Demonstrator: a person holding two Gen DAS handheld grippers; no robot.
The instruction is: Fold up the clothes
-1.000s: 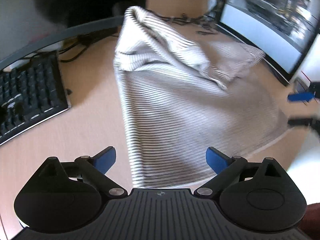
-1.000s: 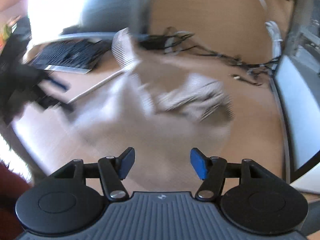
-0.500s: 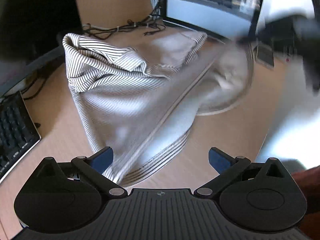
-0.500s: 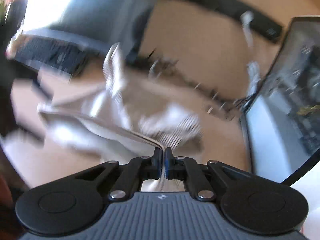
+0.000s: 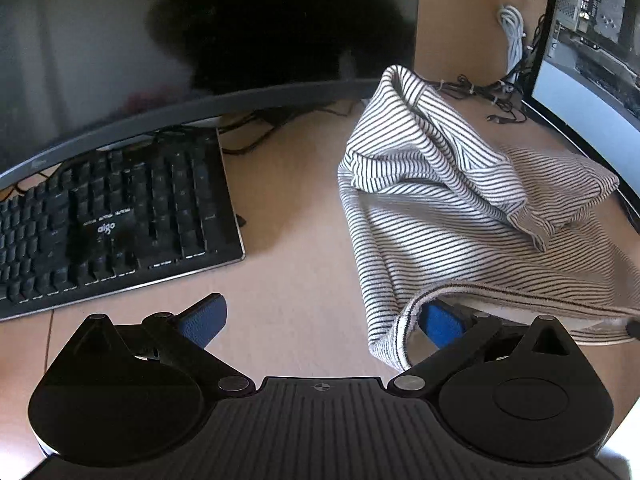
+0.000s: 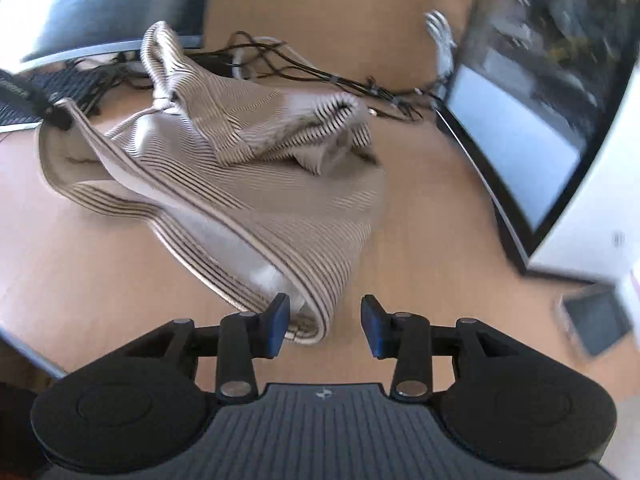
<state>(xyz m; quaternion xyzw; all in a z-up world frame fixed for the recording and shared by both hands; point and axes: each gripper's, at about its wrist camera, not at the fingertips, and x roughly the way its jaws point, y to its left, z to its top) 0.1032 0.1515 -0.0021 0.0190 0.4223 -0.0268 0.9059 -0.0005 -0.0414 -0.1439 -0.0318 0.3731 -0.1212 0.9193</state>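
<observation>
Striped garment [image 5: 452, 216] lies crumpled on the wooden desk [image 5: 296, 264], to the right of the black keyboard [image 5: 116, 216], which serves as landmark here. One bunched sleeve or collar end stands up toward the dark monitor [image 5: 200, 40] behind the keyboard; cables [image 5: 492, 96] trail beyond the cloth.

Left gripper [image 5: 324, 320], just right of the keyboard's near corner: jaws spread wide, nothing clamped. The garment's hem drapes over the right-hand blue pad [image 5: 440, 326]; the other pad is clear of cloth.

Right gripper [image 6: 324, 320], on the garment's far side from the keyboard: jaws partly apart and opening. The folded hem [image 6: 308, 320] sits between them, touching the left-hand pad only, not pinched. View is motion-blurred.
</observation>
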